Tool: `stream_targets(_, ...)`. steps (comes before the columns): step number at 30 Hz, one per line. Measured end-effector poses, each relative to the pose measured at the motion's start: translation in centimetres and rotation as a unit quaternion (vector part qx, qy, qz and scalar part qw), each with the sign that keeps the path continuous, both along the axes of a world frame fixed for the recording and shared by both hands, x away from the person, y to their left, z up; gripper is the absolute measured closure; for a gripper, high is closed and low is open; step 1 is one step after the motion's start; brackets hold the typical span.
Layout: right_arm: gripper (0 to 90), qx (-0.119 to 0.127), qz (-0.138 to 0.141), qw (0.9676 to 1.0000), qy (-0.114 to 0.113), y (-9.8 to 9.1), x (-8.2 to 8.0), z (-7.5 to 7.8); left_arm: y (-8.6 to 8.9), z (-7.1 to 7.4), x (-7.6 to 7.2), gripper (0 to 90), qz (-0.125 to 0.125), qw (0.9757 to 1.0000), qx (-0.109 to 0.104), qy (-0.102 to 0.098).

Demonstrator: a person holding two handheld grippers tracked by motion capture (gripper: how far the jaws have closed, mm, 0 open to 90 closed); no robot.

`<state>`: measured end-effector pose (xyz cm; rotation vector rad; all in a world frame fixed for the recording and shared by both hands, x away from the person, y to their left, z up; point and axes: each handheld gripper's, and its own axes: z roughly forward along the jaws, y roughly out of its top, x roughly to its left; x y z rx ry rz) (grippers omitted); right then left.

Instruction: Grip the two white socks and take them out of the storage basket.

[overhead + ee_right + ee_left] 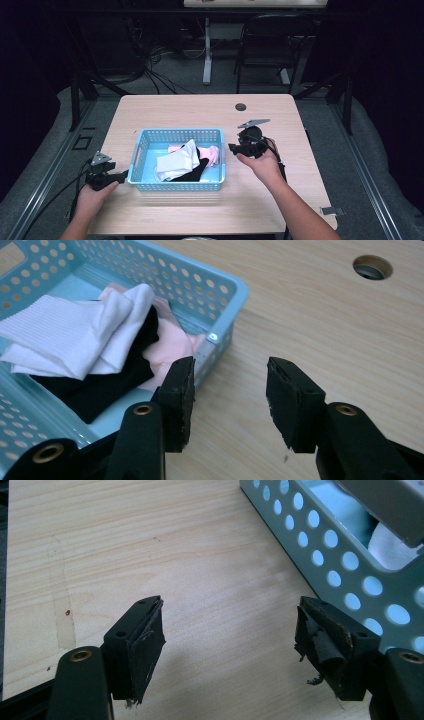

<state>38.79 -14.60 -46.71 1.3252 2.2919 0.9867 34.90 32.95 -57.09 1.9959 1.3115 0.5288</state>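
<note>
A light blue perforated basket [178,185] sits mid-table and holds folded cloths: a white one [175,161], a black one [197,170] and a pink one [212,152]. My left gripper [120,176] rests low just left of the basket, open, nothing between its jaws; in the left gripper view [230,645] the basket wall [345,570] runs along the right. My right gripper [233,148] hovers at the basket's right side, open and empty. In the right gripper view [230,397] the white cloth [65,340], black cloth [100,385] and pink cloth [172,347] lie inside the basket [220,290].
A round cable hole [241,107] lies in the tabletop [180,112] at the back, also in the right gripper view as the hole [372,267]. A black chair [272,40] and a white table leg [207,50] stand beyond the table. Cables trail over the floor.
</note>
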Motion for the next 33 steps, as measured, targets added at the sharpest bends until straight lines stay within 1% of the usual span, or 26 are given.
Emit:
stream_targets(1, 54.3, 0.0, 0.0, 1.0, 0.0, 0.0, 0.0, 0.0, 0.0, 0.0, 0.0, 27.3, 0.0, 1.0, 0.0, 0.0)
stream_targets(2, 54.7, -0.001, 0.004, 1.0, 0.003, 0.4, 0.2, 0.1, 0.0, 0.0, 0.0, 27.3, 0.001, 1.0, 0.0, 0.0)
stream_targets(4, 56.1, 0.002, 0.013, 0.9998, 0.014, 1.6, 0.6, 0.2, 0.0, 0.0, -0.1, 27.3, 0.001, 1.0, 0.0, 0.0)
stream_targets(5, 57.3, 0.007, 0.027, 0.9994, 0.02, 3.2, 1.0, 0.3, 0.0, 0.0, -0.1, 27.3, 0.001, 1.0, 0.0, 0.0)
stream_targets(6, 57.3, 0.007, 0.027, 0.9994, 0.02, 3.2, 1.0, 0.3, 0.0, 0.0, -0.1, 27.3, 0.003, 1.0, -0.001, -0.002)
stream_targets(7, 57.8, 0.006, 0.034, 0.9991, 0.023, 3.7, 1.1, 0.3, 0.0, 0.0, -0.1, 27.3, 0.003, 1.0, -0.001, -0.002)
stream_targets(8, 58.3, 0.008, 0.041, 0.9988, 0.024, 4.7, 1.3, 0.2, 0.0, 0.0, -0.2, 27.3, 0.003, 1.0, -0.001, -0.002)
stream_targets(9, 58.5, 0.01, 0.046, 0.9985, 0.028, 5.2, 1.4, 0.1, 0.1, 0.0, -0.2, 27.3, 0.002, 1.0, -0.001, -0.002)
stream_targets(10, 59.0, 0.012, 0.057, 0.9976, 0.038, 6.6, 1.9, -0.2, 0.1, 0.0, -0.2, 27.3, 0.002, 1.0, -0.001, -0.002)
stream_targets(11, 59.0, 0.012, 0.057, 0.9976, 0.038, 6.6, 1.9, -0.2, 0.1, 0.0, -0.2, 27.3, 0.002, 1.0, -0.001, -0.002)
stream_targets(12, 59.5, 0.009, 0.059, 0.9973, 0.043, 7.9, 2.3, -0.6, 0.1, 0.0, -0.2, 27.3, 0.002, 1.0, -0.002, -0.002)
stream_targets(13, 59.5, 0.009, 0.059, 0.9973, 0.043, 7.9, 2.3, -0.6, 0.1, 0.0, -0.2, 27.3, 0.002, 1.0, -0.002, -0.002)
stream_targets(14, 60.1, 0.009, 0.063, 0.9969, 0.047, 8.4, 2.6, -0.8, 0.1, 0.0, -0.3, 27.3, 0.002, 1.0, -0.002, -0.002)
stream_targets(17, 61.2, 0.023, 0.061, 0.9956, 0.067, 9.8, 3.4, -1.9, 0.2, 0.0, -0.3, 27.3, 0.002, 1.0, -0.002, -0.001)
stream_targets(20, 61.3, 0.017, 0.058, 0.995, 0.08, 11.1, 4.0, -3.0, 0.2, 0.0, -0.3, 27.3, 0.002, 1.0, -0.004, -0.003)
stream_targets(21, 61.3, 0.017, 0.058, 0.995, 0.08, 11.1, 4.0, -3.0, 0.2, 0.0, -0.3, 27.3, 0.002, 1.0, -0.004, -0.004)
stream_targets(22, 61.1, 0.012, 0.06, 0.9945, 0.085, 11.6, 4.2, -3.4, 0.2, 0.0, -0.3, 27.3, 0.002, 1.0, -0.005, -0.005)
stream_targets(24, 60.8, 0.014, 0.056, 0.9946, 0.086, 12.1, 4.4, -3.8, 0.2, 0.0, -0.3, 27.3, 0.002, 1.0, -0.005, -0.005)
stream_targets(25, 60.8, 0.014, 0.056, 0.9946, 0.086, 12.1, 4.4, -3.8, 0.2, 0.0, -0.3, 27.3, 0.002, 1.0, -0.005, -0.005)
stream_targets(26, 60.6, 0.008, 0.06, 0.9941, 0.09, 12.4, 4.5, -4.1, 0.2, 0.1, -0.3, 27.3, 0.002, 1.0, -0.005, -0.005)
stream_targets(31, 60.5, 0.006, 0.062, 0.9931, 0.099, 13.2, 4.7, -4.5, 0.2, 0.1, -0.3, 27.3, 0.002, 1.0, -0.005, -0.005)
stream_targets(32, 60.5, 0.003, 0.063, 0.9927, 0.103, 13.4, 4.7, -4.5, 0.2, 0.0, -0.3, 27.3, 0.002, 1.0, -0.006, -0.005)
stream_targets(33, 60.6, -0.006, 0.068, 0.9917, 0.109, 13.5, 4.8, -4.6, 0.2, 0.1, -0.3, 27.3, 0.002, 1.0, -0.005, -0.005)
